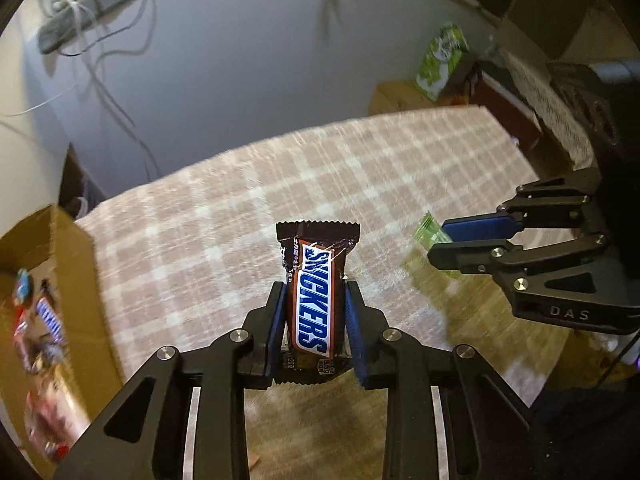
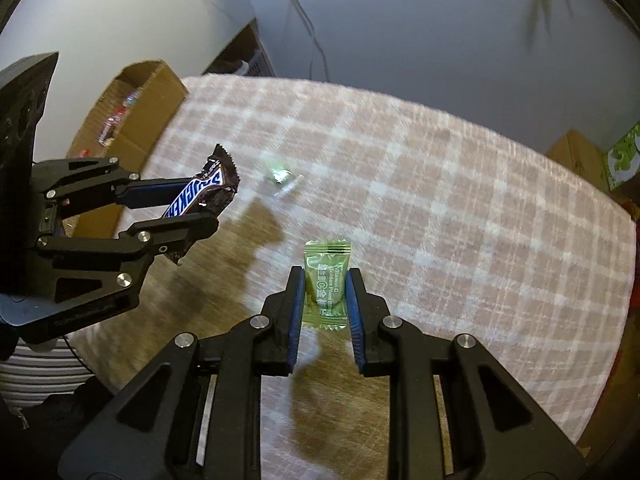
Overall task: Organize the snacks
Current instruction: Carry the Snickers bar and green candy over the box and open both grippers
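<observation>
My left gripper (image 1: 316, 284) is shut on a Snickers mini bar (image 1: 316, 292) and holds it upright above the checked tablecloth; it also shows in the right wrist view (image 2: 200, 196), with the left gripper (image 2: 208, 204) at the left. My right gripper (image 2: 325, 276) is shut on a green candy packet (image 2: 326, 280), held above the table; in the left wrist view the right gripper (image 1: 438, 240) shows at the right with the green candy packet (image 1: 428, 232) between its fingers. Another small green wrapped candy (image 2: 280, 178) lies on the cloth beyond.
A cardboard box (image 1: 68, 248) with several wrapped snacks stands at the table's left edge, also seen in the right wrist view (image 2: 128, 120). A second cardboard box (image 2: 576, 160) and a green carton (image 1: 440, 60) stand at the far right. A striped thing (image 2: 36, 372) lies below the left gripper.
</observation>
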The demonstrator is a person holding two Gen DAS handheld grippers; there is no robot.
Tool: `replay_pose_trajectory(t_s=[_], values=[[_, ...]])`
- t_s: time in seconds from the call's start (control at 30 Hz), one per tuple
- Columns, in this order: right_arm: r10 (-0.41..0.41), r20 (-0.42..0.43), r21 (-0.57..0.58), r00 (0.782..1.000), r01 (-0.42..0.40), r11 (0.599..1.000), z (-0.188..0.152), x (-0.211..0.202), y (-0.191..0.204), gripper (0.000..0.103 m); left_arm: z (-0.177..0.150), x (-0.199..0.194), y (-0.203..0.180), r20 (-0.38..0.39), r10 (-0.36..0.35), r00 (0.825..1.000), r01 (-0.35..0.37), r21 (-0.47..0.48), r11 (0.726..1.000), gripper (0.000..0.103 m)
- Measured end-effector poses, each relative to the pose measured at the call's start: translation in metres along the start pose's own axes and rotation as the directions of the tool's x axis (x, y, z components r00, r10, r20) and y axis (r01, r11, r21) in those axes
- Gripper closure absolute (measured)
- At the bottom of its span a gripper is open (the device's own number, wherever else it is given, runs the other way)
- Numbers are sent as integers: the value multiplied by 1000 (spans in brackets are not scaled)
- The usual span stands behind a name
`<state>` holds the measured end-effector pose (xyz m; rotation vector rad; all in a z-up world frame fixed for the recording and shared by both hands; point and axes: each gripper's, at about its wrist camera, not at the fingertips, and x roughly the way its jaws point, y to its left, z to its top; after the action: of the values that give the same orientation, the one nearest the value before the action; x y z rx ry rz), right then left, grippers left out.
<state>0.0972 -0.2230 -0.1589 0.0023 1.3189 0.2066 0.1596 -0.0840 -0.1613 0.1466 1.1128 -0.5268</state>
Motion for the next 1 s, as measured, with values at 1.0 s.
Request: replay_pose_trajectory(t_s=[1.0], values=[[179, 76, -362, 981, -140, 922, 114, 2, 181, 82, -90, -108, 134, 78, 252, 964, -199, -412, 889, 76]])
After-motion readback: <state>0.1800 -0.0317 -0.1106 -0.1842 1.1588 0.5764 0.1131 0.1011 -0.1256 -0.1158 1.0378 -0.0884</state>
